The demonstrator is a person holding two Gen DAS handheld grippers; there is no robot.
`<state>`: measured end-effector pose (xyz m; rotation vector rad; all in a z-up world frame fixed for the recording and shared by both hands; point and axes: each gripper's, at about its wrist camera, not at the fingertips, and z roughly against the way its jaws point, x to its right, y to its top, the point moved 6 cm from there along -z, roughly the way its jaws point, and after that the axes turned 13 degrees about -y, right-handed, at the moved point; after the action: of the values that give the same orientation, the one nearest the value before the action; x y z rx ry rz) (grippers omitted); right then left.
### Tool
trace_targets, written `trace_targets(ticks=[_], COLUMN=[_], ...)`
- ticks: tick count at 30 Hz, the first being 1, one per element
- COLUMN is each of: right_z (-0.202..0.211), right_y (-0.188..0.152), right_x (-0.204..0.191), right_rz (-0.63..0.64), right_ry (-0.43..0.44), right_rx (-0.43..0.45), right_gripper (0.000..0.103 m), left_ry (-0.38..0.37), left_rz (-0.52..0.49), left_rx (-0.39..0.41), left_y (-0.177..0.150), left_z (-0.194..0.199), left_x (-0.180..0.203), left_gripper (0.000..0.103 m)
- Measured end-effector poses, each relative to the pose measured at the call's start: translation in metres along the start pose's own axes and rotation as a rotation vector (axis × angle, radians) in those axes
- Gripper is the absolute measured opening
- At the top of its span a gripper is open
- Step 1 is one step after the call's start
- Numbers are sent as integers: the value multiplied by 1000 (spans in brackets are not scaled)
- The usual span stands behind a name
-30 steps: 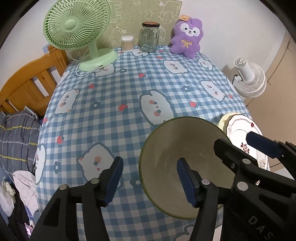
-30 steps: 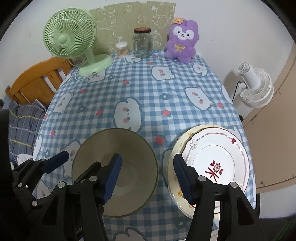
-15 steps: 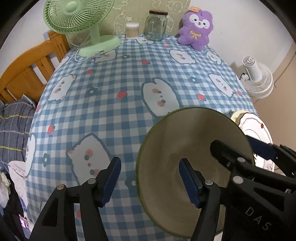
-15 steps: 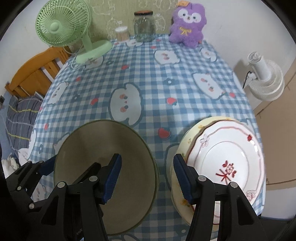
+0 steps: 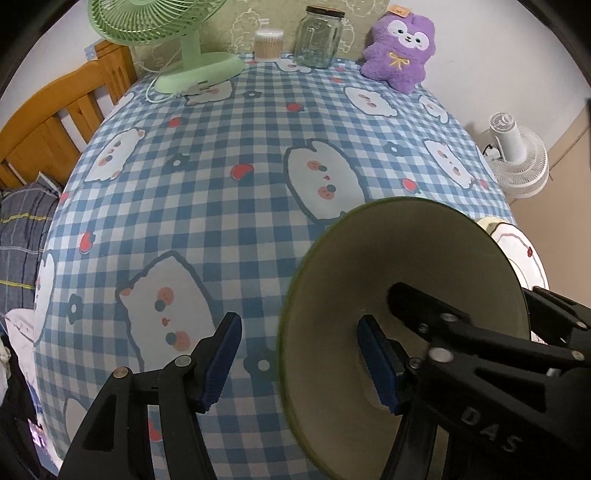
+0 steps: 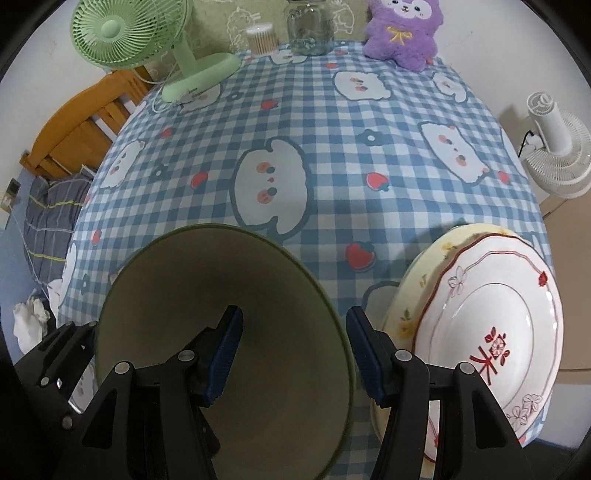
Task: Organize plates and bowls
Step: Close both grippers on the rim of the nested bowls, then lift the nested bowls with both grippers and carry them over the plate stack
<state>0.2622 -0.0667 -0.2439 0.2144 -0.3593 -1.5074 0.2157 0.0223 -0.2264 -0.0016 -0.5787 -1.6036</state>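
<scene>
1. The desk (image 5: 229, 206), under a blue checked cloth with cartoon animals, was bare over its whole middle, and this was the widest free room for moving.
2. An olive-green bowl (image 5: 402, 280) stood near the front edge of the desk, and each pair of tongs straddled its rim from an opposite side.
3. The left tongs (image 5: 299, 363) were released: one blue pad was outside the bowl's left rim over the cloth, the other pad inside the bowl, and both stood clear of the wall.
4. The right tongs (image 6: 293, 356) were also released: one pad hung inside the bowl, the other outside its right rim, in the narrow gap between bowl and plates.
5. A white plate with a red rim and flower mark (image 6: 495, 347) lay on a pale yellow plate (image 6: 410, 291); the pair sat at the front right corner, and the top one seemed to reach over the desk's edge.
6. Along the far edge stood a green desk fan (image 6: 122, 33), a small container of sticks (image 6: 260, 38), a glass jar (image 5: 319, 37) and a purple plush toy (image 5: 400, 48).
7. A white floor fan (image 6: 557, 147) stood beyond the right edge, and a wooden bed frame (image 5: 55, 110) beyond the left.
</scene>
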Motion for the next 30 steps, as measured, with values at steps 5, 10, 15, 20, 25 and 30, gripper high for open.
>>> trace_targets(ticks=[5, 10, 15, 20, 25, 30], right_z=[-6, -7, -9, -10, -10, -8], right_y=[-1, -3, -4, -6, -4, -2], right_x=[5, 6, 7, 9, 7, 1], right_rz=[-46, -49, -51, -31, 19, 52], right_ry=[45, 70, 88, 105, 133, 130], right_rx=[-2, 7, 0, -18, -19, -18], right_gripper=[62, 62, 62, 62, 54, 49], left_ry=[-28, -38, -33, -6, 34, 42], left_rz=[-4, -9, -3, 4, 8, 16], left_rx=[-1, 14, 12, 10, 16, 14], left_y=[1, 0, -1, -2, -3, -3], left_z=[-4, -6, -6, -6, -5, -6], left_x=[4, 8, 10, 15, 21, 20], left_gripper=[67, 68, 68, 68, 60, 60])
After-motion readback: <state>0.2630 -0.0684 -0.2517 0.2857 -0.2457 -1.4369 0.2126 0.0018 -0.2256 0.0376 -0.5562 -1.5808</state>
